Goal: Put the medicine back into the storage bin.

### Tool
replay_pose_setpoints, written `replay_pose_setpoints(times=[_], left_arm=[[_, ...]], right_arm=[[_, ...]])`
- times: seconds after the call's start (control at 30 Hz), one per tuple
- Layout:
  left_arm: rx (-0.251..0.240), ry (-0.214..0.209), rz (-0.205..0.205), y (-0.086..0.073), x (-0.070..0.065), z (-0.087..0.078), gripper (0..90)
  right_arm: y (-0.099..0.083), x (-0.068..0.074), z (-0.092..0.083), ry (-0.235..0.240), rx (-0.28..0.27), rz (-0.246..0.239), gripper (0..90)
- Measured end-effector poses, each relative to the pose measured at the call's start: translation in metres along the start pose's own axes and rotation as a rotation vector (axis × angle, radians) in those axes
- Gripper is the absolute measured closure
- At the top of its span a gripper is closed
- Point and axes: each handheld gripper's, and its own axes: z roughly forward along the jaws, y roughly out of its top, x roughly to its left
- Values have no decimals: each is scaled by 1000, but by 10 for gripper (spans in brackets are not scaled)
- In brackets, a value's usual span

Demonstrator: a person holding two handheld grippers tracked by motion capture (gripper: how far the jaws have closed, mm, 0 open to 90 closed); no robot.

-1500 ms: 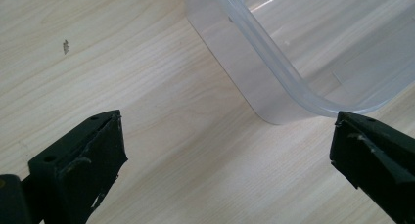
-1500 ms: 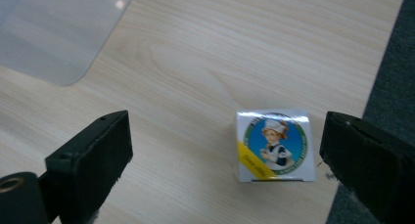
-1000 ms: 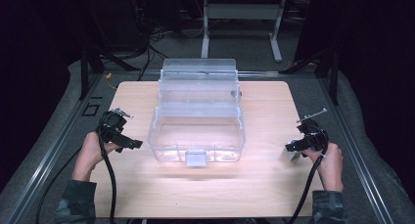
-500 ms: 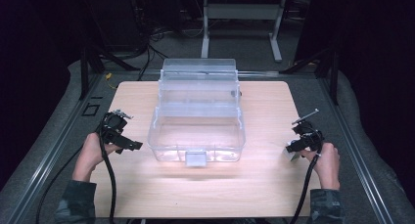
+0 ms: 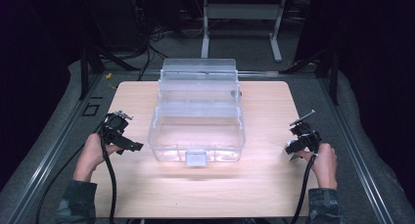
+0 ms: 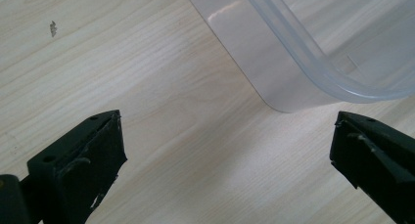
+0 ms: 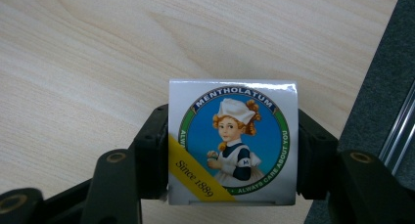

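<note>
A clear plastic case with stepped trays stands open at the middle of the wooden table. My left gripper is open just off the case's front left corner, with bare wood between its jaws. By the table's right edge, my right gripper is shut on a small white Mentholatum box with a round nurse picture. Its jaws have just been closing, and the pads press on the box's two sides. The box sits low over the wood.
A dark grey padded border and metal rails ring the table. The right gripper view shows the table's right edge close by. Stands and cables sit in the dark behind the case. Bare wood lies in front of the case.
My right gripper has shifted slightly near the table's right edge. The left gripper and the clear case are where they were.
</note>
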Motion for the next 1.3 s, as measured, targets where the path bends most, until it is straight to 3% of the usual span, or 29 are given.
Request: replay_pose_setpoints(times=[0.1,0.37,0.4,0.43,0.47,0.53,0.57,0.77,0.8,0.87,0.9,0.97,1.07,1.3], left_arm=[[4,-5,1,0,0,1,0],[16,2,-9,-2,5,2,1],[20,4,-8,-3,6,2,1],[22,6,-13,-3,6,2,1],[20,10,-16,-4,7,2,1],[13,9,-18,-4,7,0,1],[13,6,-18,-4,7,0,1],[19,12,-14,-6,9,-2,0],[26,15,-13,-6,11,-2,1],[32,20,-15,-7,13,-1,6],[35,23,-20,-8,13,-1,8],[38,26,-17,-8,13,-2,13],[37,28,-15,-8,14,-3,17],[37,27,-16,-9,15,-4,18]], right_arm=[[0,-2,0,16,20,3,443],[0,0,-1,12,10,-7,452],[1,0,-1,35,14,-9,451],[1,3,-2,-1,12,-12,451],[1,3,-3,37,10,-14,452],[1,6,-5,-1,15,-27,451],[1,6,-7,32,3,-24,452],[4,16,-20,72,-19,-46,451],[4,19,-21,55,-26,-57,451],[5,23,-23,66,-27,-71,451],[6,24,-23,100,-31,-76,451],[6,29,-24,82,-30,-89,451],[7,32,-28,114,-40,-102,451],[11,47,-38,121,-62,-140,451]])
